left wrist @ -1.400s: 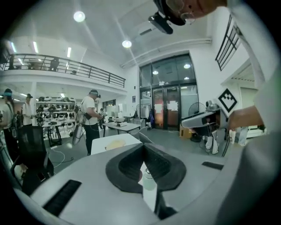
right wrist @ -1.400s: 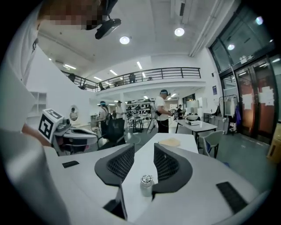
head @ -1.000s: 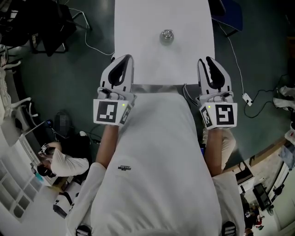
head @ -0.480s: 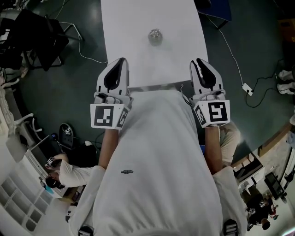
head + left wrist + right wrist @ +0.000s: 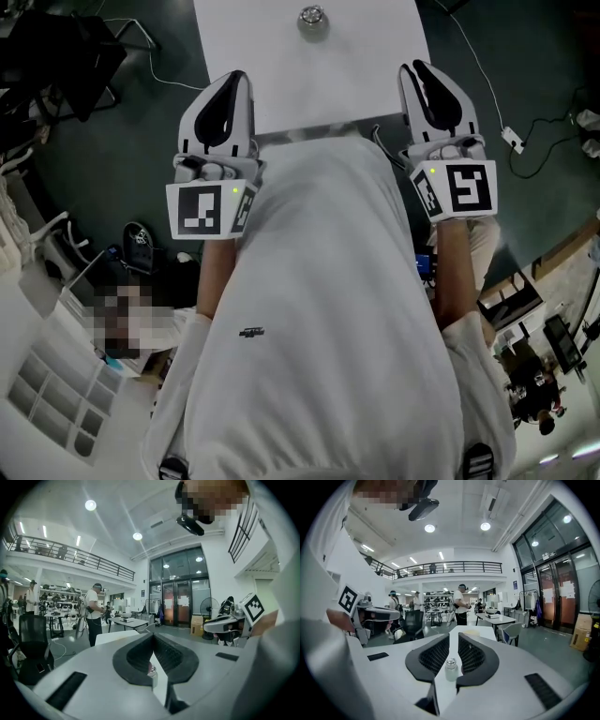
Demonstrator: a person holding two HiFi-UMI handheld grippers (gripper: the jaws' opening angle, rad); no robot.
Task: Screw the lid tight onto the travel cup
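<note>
The travel cup, small and silvery with its lid on top, stands alone on the white table at the far end. Both grippers hang by the table's near edge, well short of the cup. My left gripper is shut with nothing in it, and the left gripper view shows the cup far off, beyond the closed left gripper. My right gripper has just been closing; a narrow gap remains and nothing is between its jaws. Through the right gripper the cup shows far ahead.
Dark floor with cables lies on both sides of the table, with a white plug strip to the right and a black chair to the left. A person stands among desks in the hall beyond. White shelving is lower left.
The head view has tipped: table and cup now sit higher in the frame, the cup near the top edge. Both grippers still hang by the table's near edge.
</note>
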